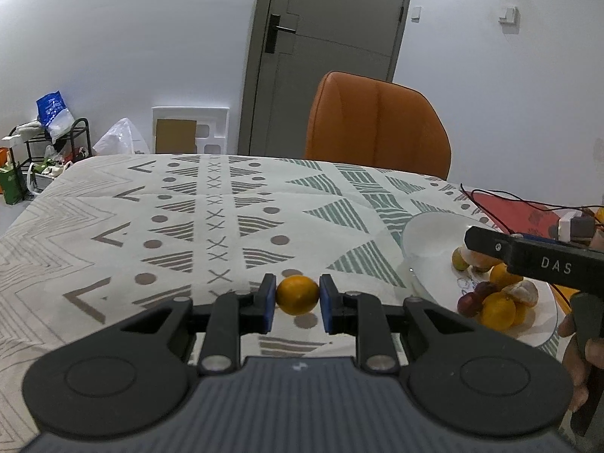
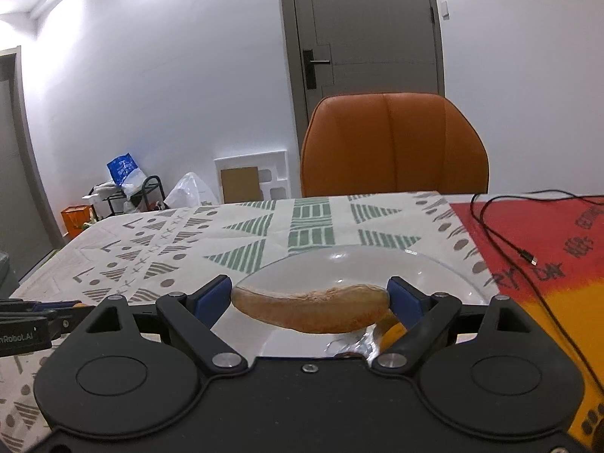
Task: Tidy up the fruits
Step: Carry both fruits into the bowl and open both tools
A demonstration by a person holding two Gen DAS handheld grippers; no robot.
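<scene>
The left gripper [image 1: 297, 304] is clamped on a small orange [image 1: 297, 294], its two blue pads [image 1: 268, 302] pressing the fruit from either side, and it holds the orange just above the patterned tablecloth [image 1: 188, 226], to the left of the glass plate [image 1: 426, 241]. On the near part of that plate lies a heap of fruit [image 1: 498, 294]: several oranges, one of them partly peeled, and a couple of dark red fruits, all touching one another. The far part of the plate is bare. The right gripper [image 2: 309, 298] is closed on a long brownish fruit [image 2: 311, 311], perhaps a banana, though its kind cannot be told for sure; the fruit lies crosswise between the blue pads [image 2: 406, 298], its ends touching them, and it hangs over the near half of the plate [image 2: 339, 264]. In the left wrist view the right gripper's dark body [image 1: 528, 256] reaches over the plate from the right, with part of a hand [image 1: 581, 358] gripping its handle. Right of the plate lies a red and yellow mat [image 2: 547, 245] with a black cable [image 2: 502, 238] across it. Beyond the plate, on the far side of the table, stands an orange chair [image 2: 392, 143], and behind the chair is a grey door [image 2: 362, 26].
</scene>
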